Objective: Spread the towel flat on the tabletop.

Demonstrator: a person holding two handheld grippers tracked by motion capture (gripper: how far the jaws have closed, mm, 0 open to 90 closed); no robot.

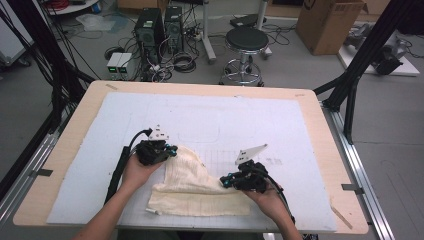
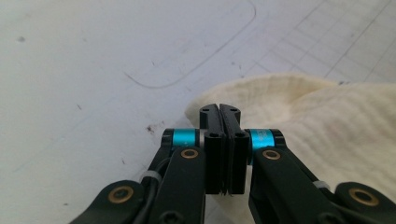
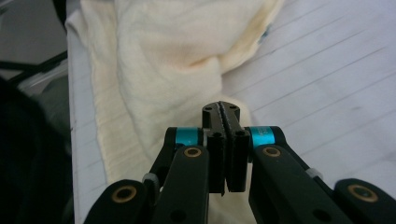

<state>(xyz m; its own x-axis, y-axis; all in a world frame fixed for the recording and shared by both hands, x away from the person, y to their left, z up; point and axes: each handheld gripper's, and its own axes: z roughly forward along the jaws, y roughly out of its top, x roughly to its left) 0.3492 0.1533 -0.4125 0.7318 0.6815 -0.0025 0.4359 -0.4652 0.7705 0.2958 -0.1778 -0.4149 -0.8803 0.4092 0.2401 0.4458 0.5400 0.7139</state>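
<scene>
At the far left corner of the cream-coloured, ribbed soft cloth (image 2: 299,107), the fingers (image 2: 211,140) of the left gripper (image 1: 171,150) are pressing together with no gap showing, and a thin edge of the fabric appears to be caught between them. At the cloth's right edge, the fingers (image 3: 239,144) of the right gripper (image 1: 226,181) are likewise standing fully closed, pinching what looks like a fold of the fabric, though how much is caught is hard to tell.

The cloth is lying partly folded and rumpled: a raised hump is sitting towards its far side and a flatter strip is running along its near side. Beneath the cloth, a white gridded mat (image 1: 280,125) is covering the pale wooden worktop (image 1: 75,130), and the cloth is resting on the mat's near half, between the two hands.

Judging by its drape, the fabric is looking light, limp and not fragile; it is likely going to sag and trail wherever it is not held. Corners and hemmed edges are seeming the best places to take hold, since a pinch in the middle is probably going to gather several layers at once.
</scene>
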